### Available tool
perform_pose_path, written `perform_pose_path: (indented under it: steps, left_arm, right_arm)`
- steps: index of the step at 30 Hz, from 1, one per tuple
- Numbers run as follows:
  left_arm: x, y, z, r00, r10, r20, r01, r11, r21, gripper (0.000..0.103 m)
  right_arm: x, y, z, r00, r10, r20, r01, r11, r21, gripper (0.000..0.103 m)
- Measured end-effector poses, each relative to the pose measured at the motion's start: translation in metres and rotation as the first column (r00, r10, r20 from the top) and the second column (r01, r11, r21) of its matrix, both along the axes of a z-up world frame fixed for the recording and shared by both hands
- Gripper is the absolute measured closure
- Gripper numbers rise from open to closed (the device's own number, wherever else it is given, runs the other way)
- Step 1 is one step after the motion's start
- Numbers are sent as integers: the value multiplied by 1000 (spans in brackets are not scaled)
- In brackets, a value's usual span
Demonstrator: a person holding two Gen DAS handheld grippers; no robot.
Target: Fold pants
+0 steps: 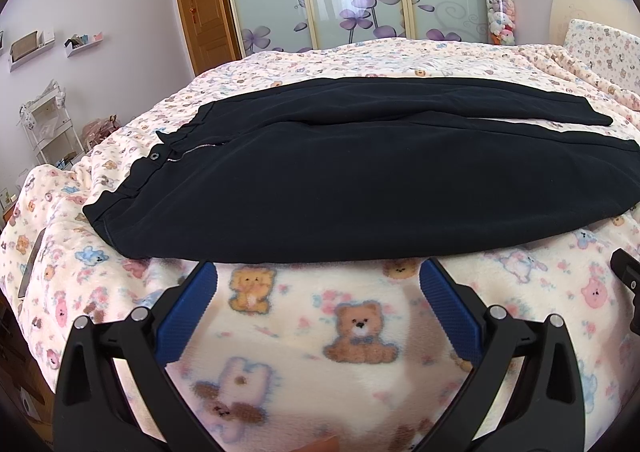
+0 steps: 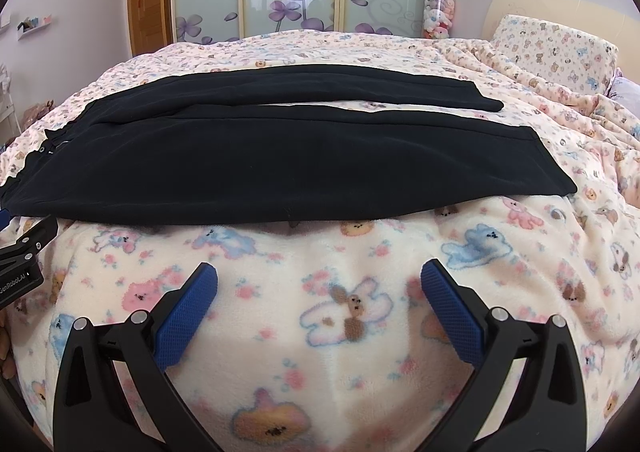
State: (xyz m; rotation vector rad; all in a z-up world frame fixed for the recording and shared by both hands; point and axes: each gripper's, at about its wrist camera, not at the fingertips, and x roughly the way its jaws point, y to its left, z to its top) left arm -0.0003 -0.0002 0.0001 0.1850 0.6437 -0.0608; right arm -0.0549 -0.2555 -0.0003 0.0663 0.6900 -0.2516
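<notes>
The pants [image 1: 360,172] lie flat across the blanket [image 1: 360,332], both legs spread apart, so no fold appears made yet. Near the pants' front edge, the left gripper [image 1: 318,280] and right gripper [image 2: 319,278] gape wide, holding nothing.

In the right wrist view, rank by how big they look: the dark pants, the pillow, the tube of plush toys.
1. Dark pants, by far the largest.
2. Pillow.
3. Tube of plush toys, smallest, though it stands farthest away, so its true size is unsure.
</notes>
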Motion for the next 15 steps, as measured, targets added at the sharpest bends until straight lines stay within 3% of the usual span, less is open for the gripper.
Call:
perform_pose_path:
  steps: [15]
  left_arm:
    - [0, 0, 0, 1000, 1, 0, -1, 1000, 1, 2]
  right_arm:
    - [0, -1, -1, 1000, 0, -1, 0, 1000, 2, 1]
